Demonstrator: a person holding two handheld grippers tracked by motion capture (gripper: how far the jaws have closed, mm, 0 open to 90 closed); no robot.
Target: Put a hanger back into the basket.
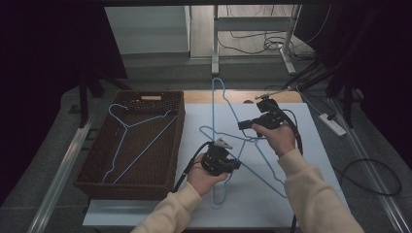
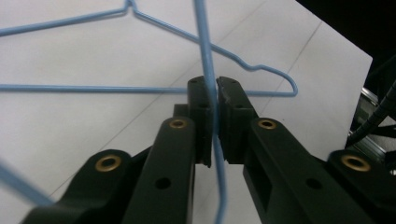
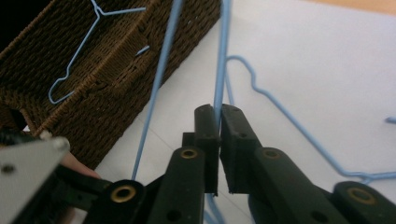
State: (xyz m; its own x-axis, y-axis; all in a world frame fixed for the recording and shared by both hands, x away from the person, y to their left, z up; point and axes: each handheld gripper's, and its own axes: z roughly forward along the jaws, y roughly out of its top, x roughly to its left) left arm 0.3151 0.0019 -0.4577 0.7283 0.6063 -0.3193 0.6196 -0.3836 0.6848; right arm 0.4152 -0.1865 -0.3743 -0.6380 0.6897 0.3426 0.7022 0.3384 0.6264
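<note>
A large blue wire hanger (image 1: 214, 107) is held over the white table (image 1: 311, 145), hook pointing to the far side. My left gripper (image 1: 238, 164) is shut on one of its wires near the middle; in the left gripper view the wire (image 2: 205, 42) runs straight up between the closed pads of the gripper (image 2: 214, 88). My right gripper (image 1: 241, 125), farther back, is shut on a wire too, seen as a thin blue line (image 3: 223, 56) leaving the gripper (image 3: 219, 112). A second blue hanger (image 1: 228, 137) (image 2: 252, 67) (image 3: 280, 102) lies flat beneath.
A brown wicker basket (image 1: 145, 97) (image 3: 116, 93) stands at the table's left with another blue hanger (image 1: 127, 127) (image 3: 79, 51) inside. A power strip (image 1: 333, 124) and cables lie on the floor at right. Desk legs stand beyond the far edge.
</note>
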